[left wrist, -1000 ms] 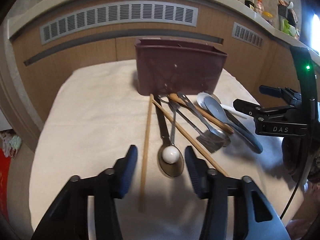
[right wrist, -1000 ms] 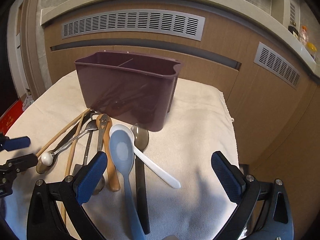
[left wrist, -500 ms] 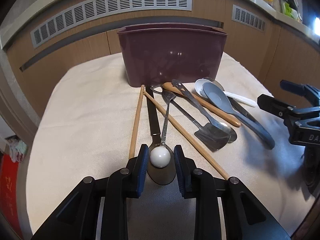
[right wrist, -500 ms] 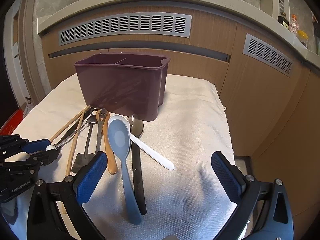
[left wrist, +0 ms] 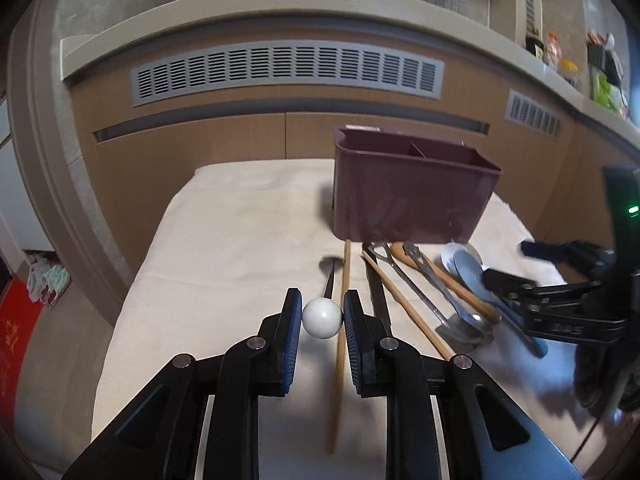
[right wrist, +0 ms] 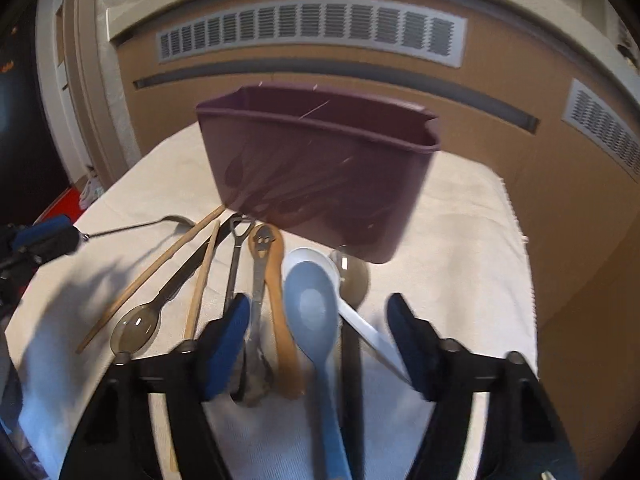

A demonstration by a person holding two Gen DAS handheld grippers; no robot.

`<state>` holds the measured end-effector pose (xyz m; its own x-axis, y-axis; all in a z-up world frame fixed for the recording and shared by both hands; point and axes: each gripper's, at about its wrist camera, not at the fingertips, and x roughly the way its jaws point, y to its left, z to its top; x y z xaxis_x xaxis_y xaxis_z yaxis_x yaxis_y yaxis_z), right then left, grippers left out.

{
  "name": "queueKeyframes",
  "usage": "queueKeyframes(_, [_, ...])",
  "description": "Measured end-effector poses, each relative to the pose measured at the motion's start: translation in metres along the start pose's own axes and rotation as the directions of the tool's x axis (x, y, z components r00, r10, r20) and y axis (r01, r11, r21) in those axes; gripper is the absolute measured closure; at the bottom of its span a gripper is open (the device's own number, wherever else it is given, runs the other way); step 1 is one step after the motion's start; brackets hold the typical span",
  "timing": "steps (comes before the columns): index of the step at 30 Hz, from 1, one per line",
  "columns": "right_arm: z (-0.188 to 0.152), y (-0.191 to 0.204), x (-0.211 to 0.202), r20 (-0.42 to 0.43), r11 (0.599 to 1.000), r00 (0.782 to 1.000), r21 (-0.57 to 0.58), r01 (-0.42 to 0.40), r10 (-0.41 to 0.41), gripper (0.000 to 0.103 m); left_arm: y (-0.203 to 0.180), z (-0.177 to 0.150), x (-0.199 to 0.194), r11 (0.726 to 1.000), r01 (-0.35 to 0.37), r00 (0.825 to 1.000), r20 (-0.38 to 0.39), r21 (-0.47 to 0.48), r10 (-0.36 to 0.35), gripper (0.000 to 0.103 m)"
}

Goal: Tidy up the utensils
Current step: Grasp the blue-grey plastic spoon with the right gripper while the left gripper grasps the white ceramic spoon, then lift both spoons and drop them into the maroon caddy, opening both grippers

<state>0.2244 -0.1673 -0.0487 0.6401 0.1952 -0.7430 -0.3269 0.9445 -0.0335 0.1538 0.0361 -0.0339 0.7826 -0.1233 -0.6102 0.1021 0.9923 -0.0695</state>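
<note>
Left wrist view shows our left tool (left wrist: 322, 316) pinched tight on the white ball end (left wrist: 322, 317) of a thin metal spoon (left wrist: 330, 276), lifted off the cloth-covered desk (left wrist: 240, 248). Its long axis runs away from us toward the maroon caddy (left wrist: 412, 196), ball end nearest us and bowl end pointing toward the caddy's left corner. To the left of the caddy the cloth lies bare out to its left edge, where the desk drops off to the floor. The caddy's top is open, with a divider across its middle.

In front of the caddy the other utensils lie fanned, their long axes running roughly from the caddy's base back toward us: two wooden chopsticks (right wrist: 152, 276), a smoky clear spoon (right wrist: 138, 330), a wooden spoon (right wrist: 280, 300), a pale blue spoon (right wrist: 314, 312) and a white spoon (right wrist: 360, 324) beside it. One chopstick (left wrist: 340, 344) passes under our left tool.

Right wrist view has our right tool (right wrist: 320, 332) spread wide, holding nothing, its blue pads (right wrist: 230, 336) straddling the wooden, blue and white spoons. Right of the caddy the cloth ends close by at a frayed edge (right wrist: 516, 232).
</note>
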Motion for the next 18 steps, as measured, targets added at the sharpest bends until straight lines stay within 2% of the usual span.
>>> queueKeyframes(6, [0.003,0.007,0.03,-0.07,1.0,0.997,-0.002,0.024,-0.024,0.044,0.014,0.001,-0.005,0.999,0.021,1.0,0.022,-0.03,-0.02,0.081])
queueKeyframes(8, [0.0,0.008,0.035,-0.086,1.0,0.996,-0.003,0.029,-0.029,0.048,0.016,0.002,-0.006,0.999,0.028,0.999,0.029,-0.039,-0.026,0.081])
queueKeyframes(9, [-0.001,0.009,0.034,-0.083,1.0,0.996,-0.006,0.021,-0.021,0.058,0.017,0.002,-0.008,0.999,0.031,0.999,0.035,-0.042,-0.029,0.081])
queueKeyframes(10, [-0.001,0.009,0.033,-0.085,1.0,0.996,-0.013,0.013,-0.014,0.075,0.018,0.004,-0.009,0.998,0.035,0.999,0.043,-0.045,-0.033,0.081])
queueKeyframes(12, [0.0,0.013,0.024,-0.076,0.999,0.997,-0.035,0.031,-0.034,0.082,0.017,0.008,-0.011,0.998,0.037,0.998,0.056,-0.042,-0.035,0.081])
queueKeyframes(13, [0.0,0.013,0.019,-0.054,0.999,0.998,-0.035,0.042,-0.043,0.093,0.016,0.011,-0.013,0.999,0.036,0.997,0.064,-0.038,-0.034,0.081])
queueKeyframes(18, [-0.002,0.01,-0.017,0.009,1.0,1.0,-0.011,0.017,-0.017,0.094,0.009,0.019,-0.024,0.999,0.034,0.995,0.094,-0.016,-0.032,0.081])
